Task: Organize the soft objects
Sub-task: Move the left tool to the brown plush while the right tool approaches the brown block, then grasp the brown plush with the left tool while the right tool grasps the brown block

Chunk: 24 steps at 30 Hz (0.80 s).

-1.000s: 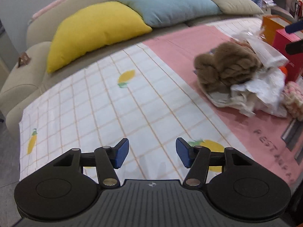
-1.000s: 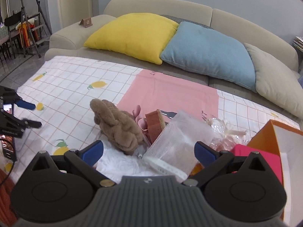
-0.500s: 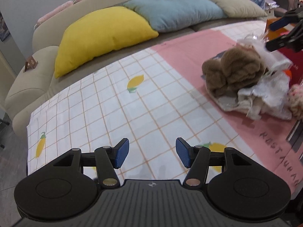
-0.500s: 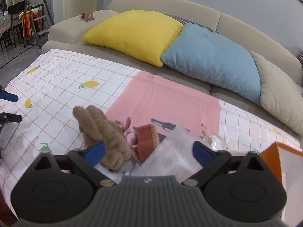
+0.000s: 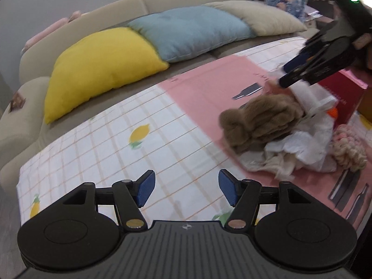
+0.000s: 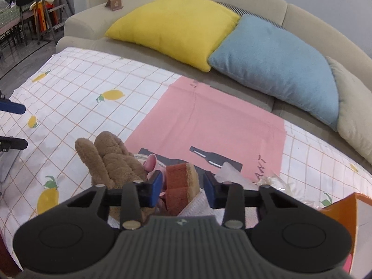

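The left gripper hangs over the checked, lemon-printed cloth with its blue-padded jaws wide apart and nothing between them. To its right, at the border between the checked part and the pink panel of the cloth, lies the pile of soft things: a brown plush toy on top of crumpled white fabric, with a pink and cream knitted piece just beside it on the far right. The right gripper reaches down over that pile; in the left wrist view it appears at upper right, above the plush toy. Its jaws are partly closed around a brown and tan sponge-like block that stands between the pads, but whether the pads press on it cannot be told. The plush toy sits just left of that block, and something small and pink shows between the two. A clear plastic bag lies just right of the block. An orange box stands at the right edge of the cloth, and the left wrist view shows a red box behind the pile. Beyond the cloth a beige sofa carries a yellow cushion, a blue cushion and a beige cushion side by side.
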Available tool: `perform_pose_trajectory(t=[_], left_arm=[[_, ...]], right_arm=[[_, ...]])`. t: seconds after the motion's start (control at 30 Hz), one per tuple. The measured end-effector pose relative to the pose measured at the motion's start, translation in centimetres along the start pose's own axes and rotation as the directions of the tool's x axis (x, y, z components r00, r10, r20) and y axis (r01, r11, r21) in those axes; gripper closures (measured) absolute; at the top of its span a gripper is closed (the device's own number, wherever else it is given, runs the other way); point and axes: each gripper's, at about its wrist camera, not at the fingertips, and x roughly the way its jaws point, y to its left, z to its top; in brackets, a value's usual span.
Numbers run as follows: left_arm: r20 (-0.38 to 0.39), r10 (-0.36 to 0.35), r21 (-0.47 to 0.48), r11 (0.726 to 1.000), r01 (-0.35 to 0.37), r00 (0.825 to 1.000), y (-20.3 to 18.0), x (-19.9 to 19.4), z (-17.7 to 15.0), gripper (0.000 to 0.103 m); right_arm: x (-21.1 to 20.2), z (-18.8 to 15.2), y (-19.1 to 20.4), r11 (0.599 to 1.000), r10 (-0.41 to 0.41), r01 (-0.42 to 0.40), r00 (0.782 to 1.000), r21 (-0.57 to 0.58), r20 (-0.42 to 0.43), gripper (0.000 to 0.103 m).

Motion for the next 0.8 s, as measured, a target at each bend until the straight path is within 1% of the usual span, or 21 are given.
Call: perform_pose_trajectory(t=[0.17,0.33,0.43,0.5,0.53,0.6,0.73,0.8], left_arm=[[0.016,-0.045,0.066,0.997,0.044,0.999,-1.5,0.8,1.2,0.028],[0.057,-0.082,0.131,0.989,0.074,0.995,-2.9,1.3,2.5,0.023],[0.057,-0.106,0.172,0.980,0.095,0.993,-3.9,2.0,3.3,0.021],[0.049,-0.116,0.216,0.971,0.103,0.992,-4.9,2.6,3.8,0.020],[0.047,-0.121,0.244,0.964,0.106,0.992,-5.4,3.0,3.9,0.019],[0.043,-0.129,0.291,0.950,0.111,0.991,-6.3,3.5,4.2,0.016],[0.048,-0.125,0.385,0.918,0.097,0.991,-8.0,5.2,4.8,0.015],[0.031,-0.130,0.417,0.903,0.106,0.991,-8.7,6.2,5.0,0.015]], right_arm=[[1.4,0.2,-0.2,0.999,0.037,-0.037,0.998,0.003,-0.050,0.069],[2.3,-0.4,-0.5,0.999,0.032,-0.032,0.995,0.003,-0.092,0.070],[2.6,-0.8,-0.9,0.999,0.048,-0.046,0.993,0.019,-0.112,0.070],[2.7,-0.9,-0.9,0.999,0.050,-0.048,0.992,0.020,-0.118,0.071],[2.7,-0.9,-1.0,0.999,0.051,-0.049,0.992,0.021,-0.116,0.073],[2.4,-0.9,-1.2,0.998,0.061,-0.058,0.992,0.033,-0.113,0.075],[1.7,-0.8,-1.4,0.997,0.072,-0.069,0.991,0.036,-0.108,0.076],[1.5,-0.8,-1.7,0.996,0.083,-0.078,0.991,0.050,-0.108,0.076]])
